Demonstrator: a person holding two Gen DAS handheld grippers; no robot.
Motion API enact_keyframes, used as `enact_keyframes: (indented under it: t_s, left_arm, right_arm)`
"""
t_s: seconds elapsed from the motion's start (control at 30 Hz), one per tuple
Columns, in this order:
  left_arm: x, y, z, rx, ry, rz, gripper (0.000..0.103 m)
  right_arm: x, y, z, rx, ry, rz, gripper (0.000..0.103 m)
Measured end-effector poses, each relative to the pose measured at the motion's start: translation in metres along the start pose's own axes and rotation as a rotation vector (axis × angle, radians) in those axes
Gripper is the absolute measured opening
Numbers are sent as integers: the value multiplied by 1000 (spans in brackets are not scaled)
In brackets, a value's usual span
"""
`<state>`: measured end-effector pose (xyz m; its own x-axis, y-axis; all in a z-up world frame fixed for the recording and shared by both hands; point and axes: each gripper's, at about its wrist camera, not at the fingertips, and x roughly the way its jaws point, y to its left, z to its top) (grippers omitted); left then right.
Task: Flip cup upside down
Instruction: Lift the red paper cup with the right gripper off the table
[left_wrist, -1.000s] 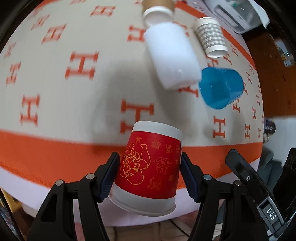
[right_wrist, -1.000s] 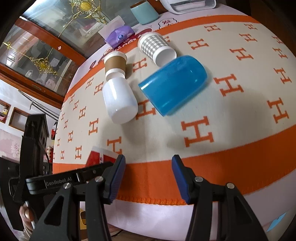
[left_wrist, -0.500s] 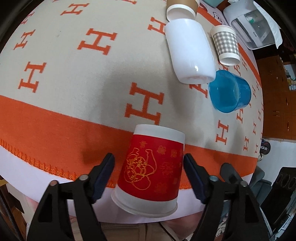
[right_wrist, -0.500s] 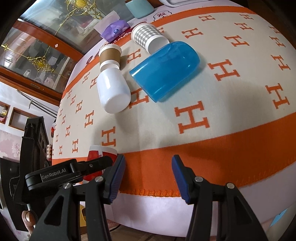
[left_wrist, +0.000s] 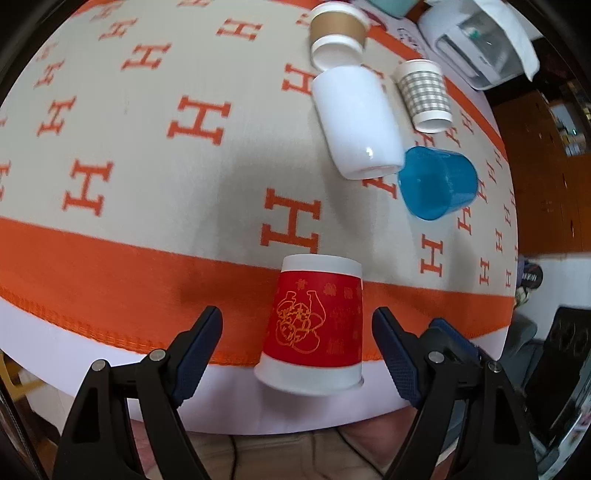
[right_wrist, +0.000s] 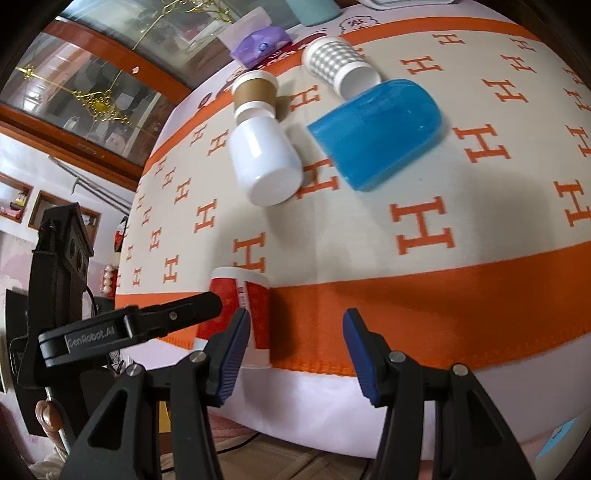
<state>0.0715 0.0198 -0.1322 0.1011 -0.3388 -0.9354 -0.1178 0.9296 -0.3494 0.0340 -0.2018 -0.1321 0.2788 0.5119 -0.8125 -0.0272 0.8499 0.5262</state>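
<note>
Red cup (left_wrist: 314, 328) stands mouth-down, axis vertical, on the orange border at the near table edge (left_wrist: 110, 354), dead centre between the spread, empty left gripper (left_wrist: 297, 345); right gripper (right_wrist: 295, 332) also spread, farther off.

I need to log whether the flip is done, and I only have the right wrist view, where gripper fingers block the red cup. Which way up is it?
Observer: In the left wrist view the red cup stands mouth down, with its wide rim on the table and its narrow base on top.
Operator: Is the left gripper clamped on it?
Observer: No. The left gripper is open, with a clear gap between each finger and the cup.
Operator: Anything on the side I can't see?
Observer: A gold line drawing faces the left camera.
</note>
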Motion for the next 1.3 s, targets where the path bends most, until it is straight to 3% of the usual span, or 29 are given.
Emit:
enact_keyframes:
  t_s: [0.33, 0.43, 0.57, 1.3]
  left_arm:
    - [-42, 12, -15, 215, -182, 131, 82]
    - [-44, 24, -18, 235, -215, 164, 82]
    - [-41, 39, -21, 220, -242, 141, 82]
    - [-24, 70, -25, 175, -194, 121, 81]
  right_arm:
    - [22, 22, 4, -13, 90, 75, 52]
    - [31, 26, 6, -5, 118, 93, 52]
    - [42, 31, 10, 7, 153, 102, 52]
    - [74, 35, 14, 21, 230, 109, 58]
